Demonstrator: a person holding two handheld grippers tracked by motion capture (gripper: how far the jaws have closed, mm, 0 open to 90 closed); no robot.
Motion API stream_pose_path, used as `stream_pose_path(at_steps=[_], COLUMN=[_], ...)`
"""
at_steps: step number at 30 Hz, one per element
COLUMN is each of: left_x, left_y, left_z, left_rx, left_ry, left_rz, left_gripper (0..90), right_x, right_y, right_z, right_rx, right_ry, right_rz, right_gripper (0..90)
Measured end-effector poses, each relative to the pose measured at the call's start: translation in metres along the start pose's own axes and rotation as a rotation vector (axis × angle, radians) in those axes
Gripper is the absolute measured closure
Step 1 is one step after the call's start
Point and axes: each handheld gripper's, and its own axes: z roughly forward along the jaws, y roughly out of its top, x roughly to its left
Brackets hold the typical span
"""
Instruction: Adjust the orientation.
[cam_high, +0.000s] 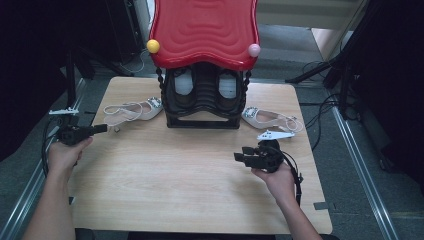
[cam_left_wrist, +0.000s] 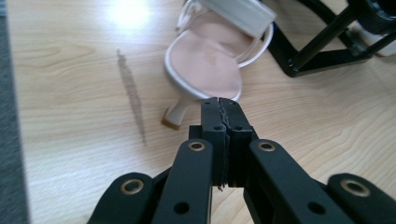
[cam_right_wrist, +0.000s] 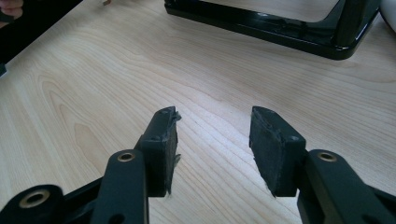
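left gripper (cam_left_wrist: 219, 105) closed, white sandal (cam_left_wrist: 205, 65) just ahead

Wooden surface (cam_high: 190, 170), black shoe rack (cam_high: 202, 100) under red top, white sandals either side, left gripper (cam_high: 102, 129) near left sandal (cam_high: 134, 111), right gripper (cam_high: 240, 156) mid-surface

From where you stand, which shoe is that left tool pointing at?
Find the black rack under the red roof at the table's far middle. Just left of its foot lies a pale sandal, on its side, heel toward the left gripper. Its twin lies right of the rack.
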Motion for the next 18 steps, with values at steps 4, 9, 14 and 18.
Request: stream_pose_path(at_steps=[4, 9, 14, 18], left_x=[0.005, 0.014, 0.021, 0.021], left_y=[-0.002, -0.005, -0.004, 0.002], left_z=[0.007, 0.025, 0.033, 0.037], left_rx=[0.021, 0.038, 0.042, 0.010], left_ry=[0.037, 0.079, 0.089, 0.088], left_rz=[-0.011, -0.017, -0.024, -0.028], left_gripper=[90.0, 90.0, 90.0, 90.0], right_x=[-0.001, 0.000, 0.000, -0.001], right_y=[-0.001, -0.002, -0.005, -0.008], right_z=[-0.001, 0.000, -0.001, -0.004], right_rx=[0.001, 0.003, 0.007, 0.006], right_ry=[-0.004, -0.004, -0.011, -0.018], right_rz=[0.002, 0.004, 0.004, 0.016], right_gripper=[53.0, 52.9, 52.9, 52.9])
